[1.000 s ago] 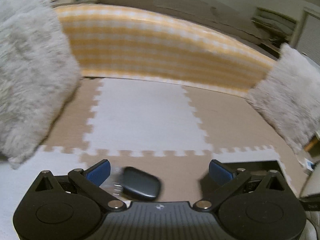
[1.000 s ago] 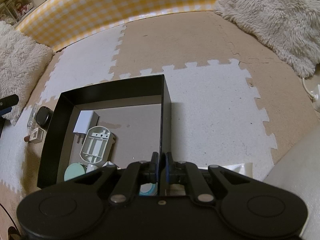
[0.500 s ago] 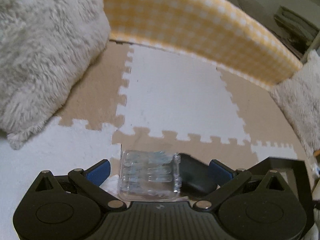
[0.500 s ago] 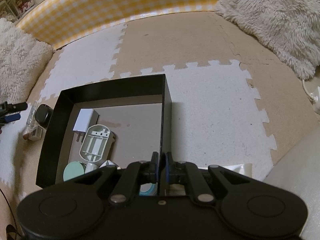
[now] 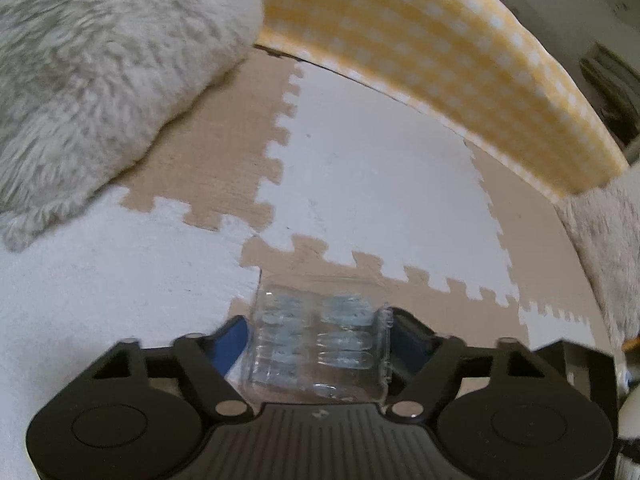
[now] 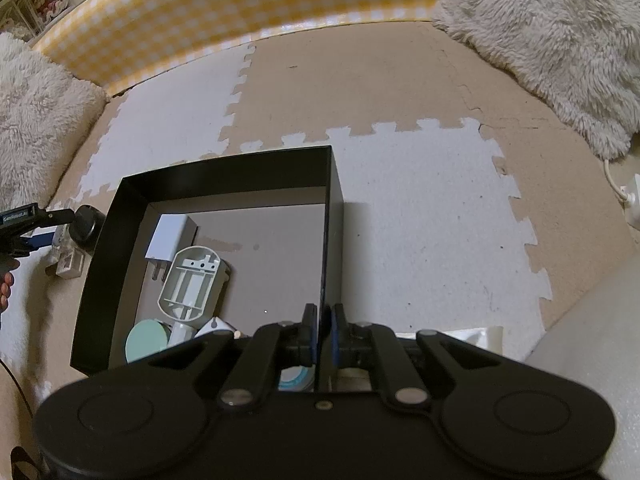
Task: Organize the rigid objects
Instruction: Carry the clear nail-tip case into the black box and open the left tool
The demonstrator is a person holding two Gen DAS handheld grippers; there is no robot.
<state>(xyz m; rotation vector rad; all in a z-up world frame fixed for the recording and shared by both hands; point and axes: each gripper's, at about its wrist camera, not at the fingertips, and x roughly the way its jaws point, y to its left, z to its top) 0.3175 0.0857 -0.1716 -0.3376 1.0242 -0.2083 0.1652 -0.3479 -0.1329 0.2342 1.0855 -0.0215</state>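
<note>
Black box (image 6: 334, 184), wall gripped by right tongs (image 6: 324, 326), holds charger (image 6: 170, 236); left tongs (image 5: 318, 336) closing around clear case (image 5: 320, 340).

Open foam floor mat (image 6: 420, 208) lay to the right of the black box (image 6: 334, 200) and beyond it, free for a pass. A fluffy cushion (image 6: 560, 40) closed the far right, another fluffy cushion (image 5: 100, 80) the left, and a yellow checked barrier (image 6: 200, 20) walled the back. Left of the box, a black case (image 6: 86, 224) and clear plastic tray (image 5: 320, 340) crowded the narrow strip.
</note>
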